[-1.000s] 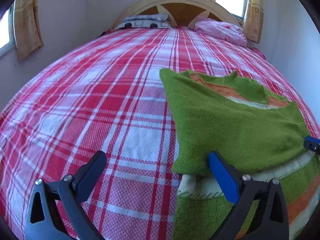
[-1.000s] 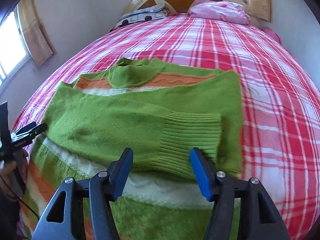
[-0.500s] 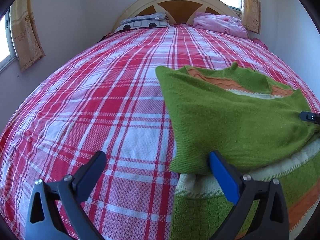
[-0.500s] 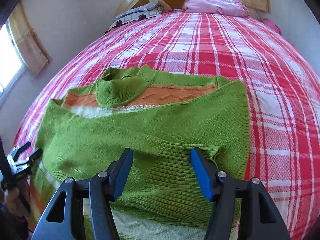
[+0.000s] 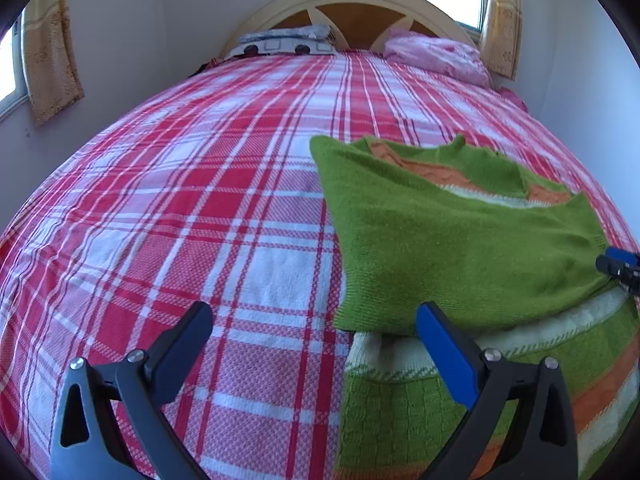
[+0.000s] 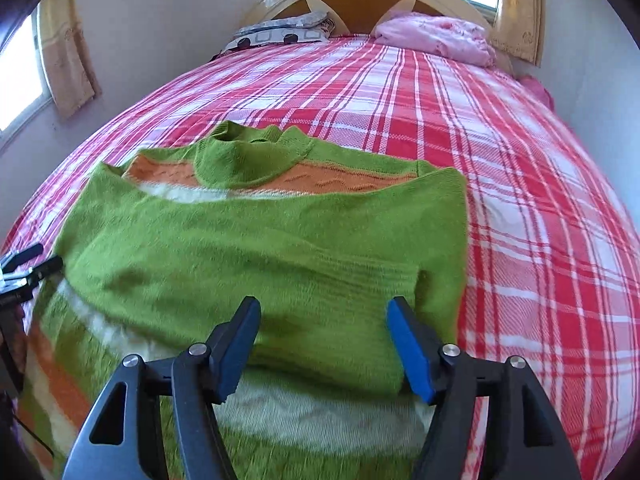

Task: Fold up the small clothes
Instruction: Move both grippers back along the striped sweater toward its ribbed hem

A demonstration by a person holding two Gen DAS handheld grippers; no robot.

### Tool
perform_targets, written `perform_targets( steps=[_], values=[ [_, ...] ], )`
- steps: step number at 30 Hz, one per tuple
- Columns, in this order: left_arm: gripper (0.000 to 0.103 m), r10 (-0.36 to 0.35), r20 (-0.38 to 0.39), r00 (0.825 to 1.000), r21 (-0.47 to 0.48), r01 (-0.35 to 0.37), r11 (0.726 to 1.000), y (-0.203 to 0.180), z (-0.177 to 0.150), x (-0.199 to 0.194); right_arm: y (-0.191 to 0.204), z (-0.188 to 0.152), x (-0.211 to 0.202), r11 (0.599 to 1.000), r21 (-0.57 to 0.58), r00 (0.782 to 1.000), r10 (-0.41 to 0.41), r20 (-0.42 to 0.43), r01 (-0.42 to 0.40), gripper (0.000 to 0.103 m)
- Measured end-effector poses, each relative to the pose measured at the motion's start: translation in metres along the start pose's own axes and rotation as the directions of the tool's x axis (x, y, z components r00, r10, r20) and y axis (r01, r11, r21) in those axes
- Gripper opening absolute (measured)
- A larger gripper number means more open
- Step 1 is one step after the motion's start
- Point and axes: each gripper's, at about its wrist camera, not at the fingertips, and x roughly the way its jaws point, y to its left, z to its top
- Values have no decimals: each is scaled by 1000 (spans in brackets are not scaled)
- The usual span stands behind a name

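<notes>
A bed (image 5: 200, 208) with a red and white checked cover fills the room, with pillows (image 6: 436, 36) at the wooden headboard (image 5: 352, 12). A green sweater (image 6: 260, 248) with orange and white stripes lies on the cover, its sleeves folded across the body. The right hand-held gripper (image 6: 320, 344) is opening over the sleeve cuff, its pads not pressing it. The left hand-held gripper (image 5: 316, 348) stands wide at the sweater's edge, holding nothing
</notes>
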Motion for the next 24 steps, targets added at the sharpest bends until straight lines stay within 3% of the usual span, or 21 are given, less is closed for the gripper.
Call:
perform_targets(
  steps=[7, 24],
  values=[
    [103, -81, 56, 995, -30, 83, 996, -2, -23, -38, 9, -27, -32, 1000, 15, 999, 12, 33, -13, 73],
    [103, -109, 45, 993, 61, 106, 992, -18, -76, -97, 43, -95, -80, 997, -78, 999, 18, 32, -16, 74]
  ],
)
